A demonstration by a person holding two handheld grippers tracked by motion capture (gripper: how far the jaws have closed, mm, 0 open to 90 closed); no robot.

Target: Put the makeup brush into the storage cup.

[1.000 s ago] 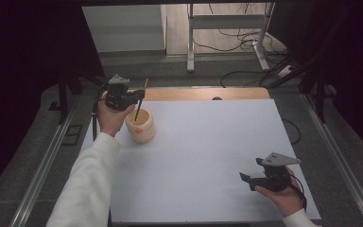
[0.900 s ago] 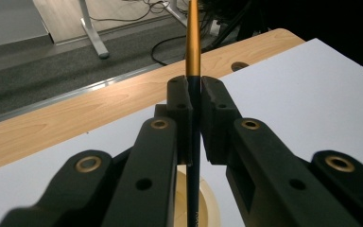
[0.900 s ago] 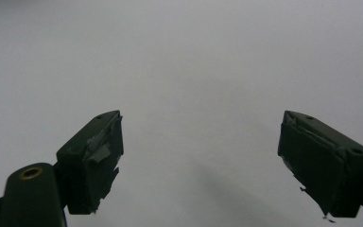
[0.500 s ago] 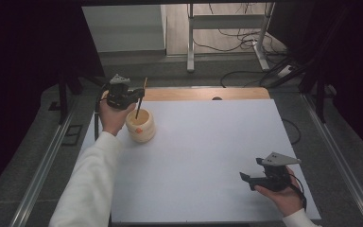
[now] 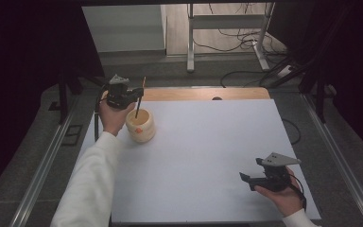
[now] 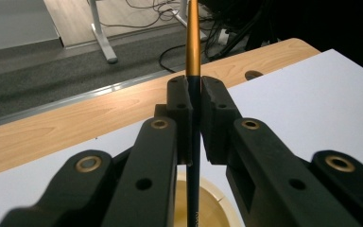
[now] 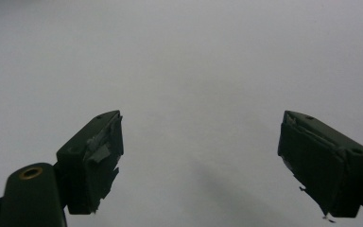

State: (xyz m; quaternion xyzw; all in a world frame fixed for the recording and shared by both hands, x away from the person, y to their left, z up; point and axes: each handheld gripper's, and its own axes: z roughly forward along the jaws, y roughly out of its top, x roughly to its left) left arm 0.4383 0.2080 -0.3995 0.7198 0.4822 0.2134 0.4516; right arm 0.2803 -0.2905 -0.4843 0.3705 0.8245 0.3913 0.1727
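Observation:
A thin stick [image 5: 140, 97], orange in its upper part and dark below [image 6: 193, 38], stands nearly upright over a cream round pot [image 5: 141, 126]. My left gripper [image 5: 138, 93] is shut on the stick's dark shaft, at the table's far left. In the left gripper view the two pads pinch the shaft at the left gripper's tips [image 6: 194, 90], and the pot's rim [image 6: 215, 208] lies right underneath; the stick's lower end dips into the pot. My right gripper [image 5: 245, 178] rests low at the near right. Its jaws stand wide apart over the bare sheet, with nothing at the right gripper's gap [image 7: 201, 151].
A white sheet [image 5: 217, 146] covers most of the table. A wooden strip [image 5: 194, 93] with a small hole [image 5: 216, 98] runs along the far edge. Metal rails [image 5: 42, 170] flank both sides. Desk legs and cables [image 5: 246, 33] lie on the floor beyond.

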